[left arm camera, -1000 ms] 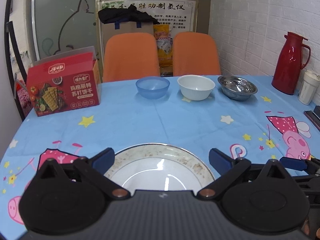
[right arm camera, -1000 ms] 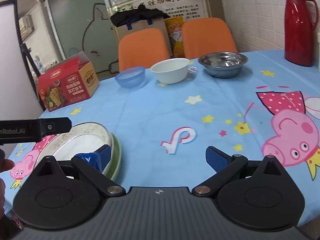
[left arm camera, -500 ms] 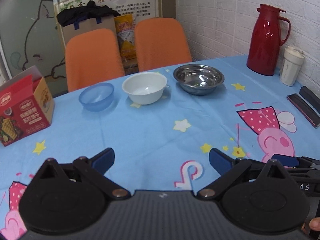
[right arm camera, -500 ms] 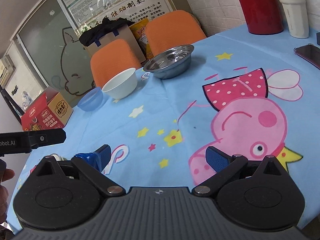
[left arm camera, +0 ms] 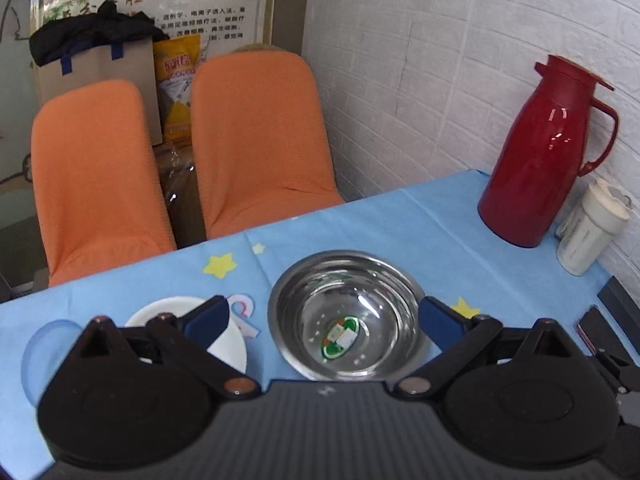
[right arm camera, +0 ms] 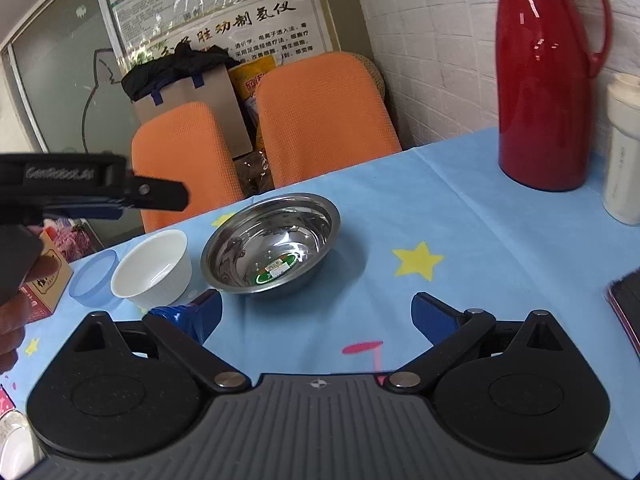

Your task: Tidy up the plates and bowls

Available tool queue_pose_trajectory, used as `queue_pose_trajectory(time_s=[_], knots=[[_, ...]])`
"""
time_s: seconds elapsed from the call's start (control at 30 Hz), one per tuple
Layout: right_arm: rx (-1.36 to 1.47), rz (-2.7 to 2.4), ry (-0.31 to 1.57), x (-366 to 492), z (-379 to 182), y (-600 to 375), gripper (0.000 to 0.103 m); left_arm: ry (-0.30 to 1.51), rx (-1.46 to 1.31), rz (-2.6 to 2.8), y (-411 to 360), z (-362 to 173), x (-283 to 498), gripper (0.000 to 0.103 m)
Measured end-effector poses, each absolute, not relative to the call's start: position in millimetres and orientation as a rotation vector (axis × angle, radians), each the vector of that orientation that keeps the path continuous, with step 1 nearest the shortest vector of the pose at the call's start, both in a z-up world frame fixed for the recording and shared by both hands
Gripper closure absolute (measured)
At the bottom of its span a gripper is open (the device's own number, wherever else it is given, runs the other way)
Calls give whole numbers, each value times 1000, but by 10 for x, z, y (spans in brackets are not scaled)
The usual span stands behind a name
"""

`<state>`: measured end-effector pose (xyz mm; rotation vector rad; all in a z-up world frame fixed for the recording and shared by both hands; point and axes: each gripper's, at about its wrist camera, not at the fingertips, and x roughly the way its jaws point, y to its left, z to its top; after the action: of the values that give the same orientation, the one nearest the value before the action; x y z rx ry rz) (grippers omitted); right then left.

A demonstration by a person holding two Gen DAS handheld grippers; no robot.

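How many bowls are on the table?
3, in a row: steel bowl rightmost, white bowl in the middle, blue bowl leftmost. More could lie outside the views.

We see a table under a blue star-printed cloth (right arm camera: 460,216) carrying 3 bowls in a row: translucent blue plastic (right arm camera: 93,278), white ceramic (right arm camera: 154,266), stainless steel (right arm camera: 272,244). A red thermos jug (right arm camera: 546,80) and cream tumbler (right arm camera: 624,152) stand by the wall.

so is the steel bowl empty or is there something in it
Empty of food. The steel bowl sits upright on the table, showing only a green label stuck to its bottom and a few small specks or droplets.
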<state>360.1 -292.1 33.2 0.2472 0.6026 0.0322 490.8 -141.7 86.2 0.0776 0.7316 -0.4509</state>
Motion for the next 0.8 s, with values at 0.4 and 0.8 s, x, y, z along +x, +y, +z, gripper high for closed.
queue_pose_trajectory(time_s=[0.4,0.8], knots=[[191,51,733,4503,-10,-2845,14,925,79,-446,-1709,188,5808,4],[121,83,707,4654,-138,-2790,22,971,175,-467,-1864,-14,5813,54]])
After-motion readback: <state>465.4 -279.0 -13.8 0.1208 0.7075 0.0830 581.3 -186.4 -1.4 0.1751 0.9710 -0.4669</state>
